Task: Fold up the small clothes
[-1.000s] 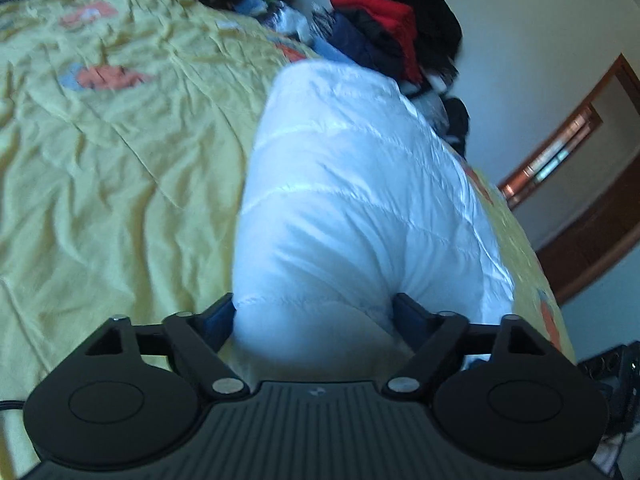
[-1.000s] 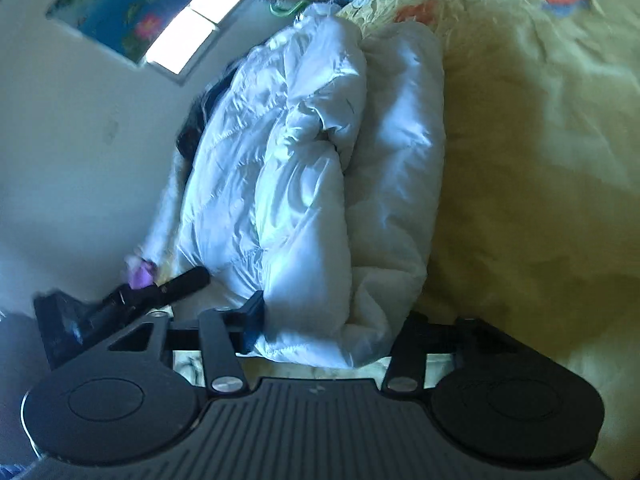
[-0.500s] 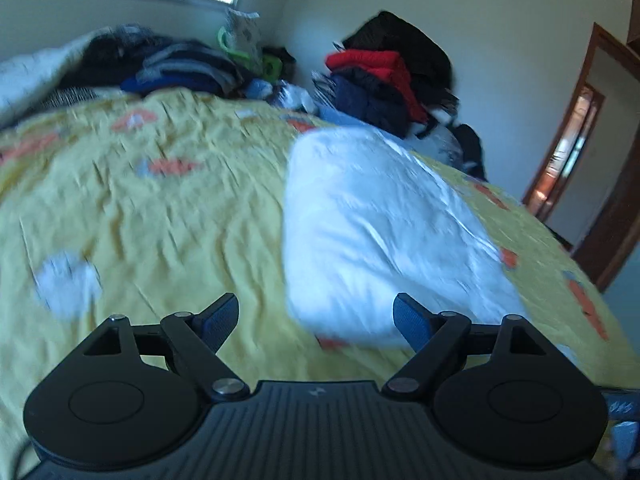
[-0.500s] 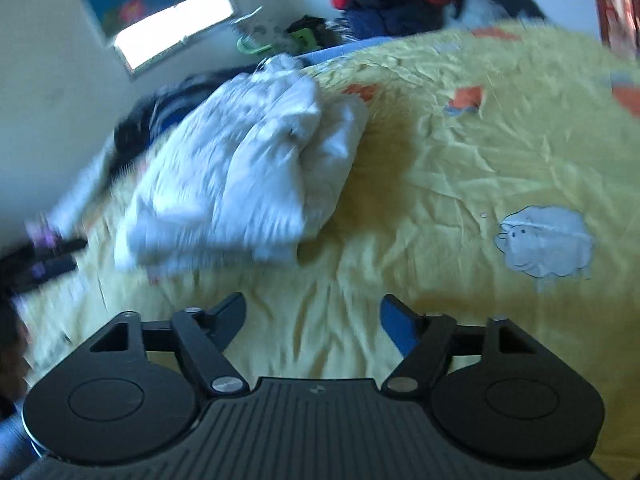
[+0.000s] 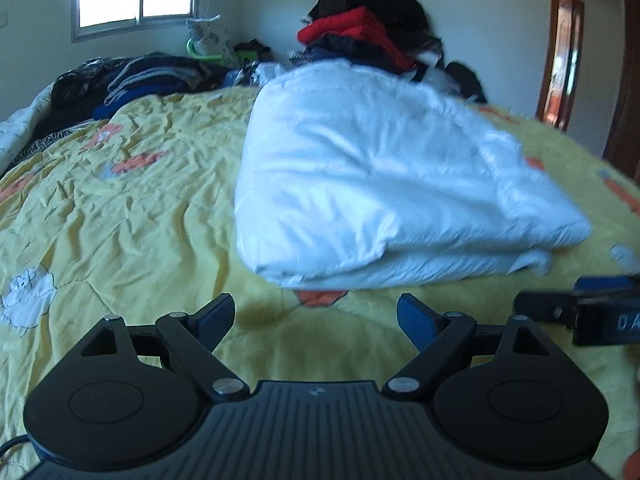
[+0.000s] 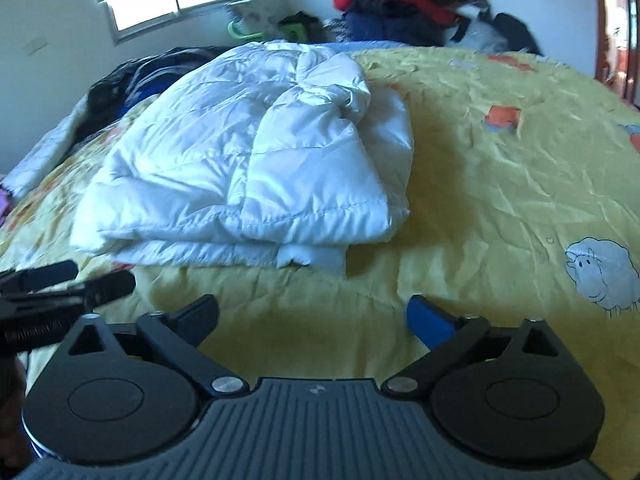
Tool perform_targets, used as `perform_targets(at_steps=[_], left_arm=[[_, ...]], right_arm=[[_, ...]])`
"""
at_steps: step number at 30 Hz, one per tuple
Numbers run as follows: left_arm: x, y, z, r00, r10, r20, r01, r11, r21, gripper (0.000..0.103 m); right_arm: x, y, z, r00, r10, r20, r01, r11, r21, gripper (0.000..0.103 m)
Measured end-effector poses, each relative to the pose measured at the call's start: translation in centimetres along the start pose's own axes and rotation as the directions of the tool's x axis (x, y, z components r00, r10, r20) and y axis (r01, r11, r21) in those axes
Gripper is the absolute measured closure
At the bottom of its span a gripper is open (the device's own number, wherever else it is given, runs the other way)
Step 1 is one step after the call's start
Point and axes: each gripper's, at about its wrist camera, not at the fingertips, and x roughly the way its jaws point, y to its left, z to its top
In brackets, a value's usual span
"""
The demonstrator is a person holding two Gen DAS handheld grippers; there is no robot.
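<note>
A white puffy jacket [image 5: 380, 184] lies folded in a thick bundle on the yellow bedspread [image 5: 120, 220]. My left gripper [image 5: 316, 316] hovers just short of its near edge, open, with only bedspread between the fingers. In the right wrist view the same jacket [image 6: 248, 160] lies ahead and to the left. My right gripper [image 6: 312, 316] is back from it, its jaws opening, nothing between them. Each gripper shows at the edge of the other's view: the right gripper [image 5: 580, 312] and the left gripper [image 6: 60, 292].
Piles of dark, red and blue clothes [image 5: 360, 36] are heaped at the far side of the bed, with more dark clothes [image 5: 132, 80] at the far left. A window [image 5: 136, 4] is in the back wall. A wooden door frame [image 5: 560, 60] stands at the right.
Both grippers had the jacket's edge between their fingers; both have let go and drawn back. The jacket now rests folded on the bed, and both views have rolled level.
</note>
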Motion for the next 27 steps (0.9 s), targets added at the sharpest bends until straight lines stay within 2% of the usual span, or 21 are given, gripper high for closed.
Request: perform_targets(at_steps=[1,3,4,27], left_arm=[[0.5,0.0,-0.2,1.000,0.017,-0.025,-0.017,1.000,-0.003,0.009],[0.6,-0.1,-0.4,1.000,0.005,-0.030,-0.005,1.000,-0.001,0.001],[0.6,-0.2,-0.4,0.999,0.006,-0.033,-0.005,1.000,0.005,0.000],[0.7,-0.4,-0.3,0.999,0.016,-0.035,-0.016,1.000,0.011,0.000]], right_arm=[[0.2,0.3,-0.3,1.000,-0.021,0.015,0.021,1.000,-0.016,0.001],[0.6,1.3,-0.7,0.998,-0.064,0.015,0.065,0.995,-0.076,0.001],[0.9,1.8,-0.7,0.997,-0.083,0.002,0.082,0.991,-0.110,0.001],[0.6,2.2,-1.4,0.996,-0.085,0.017,0.086,0.989,-0.117,0.001]])
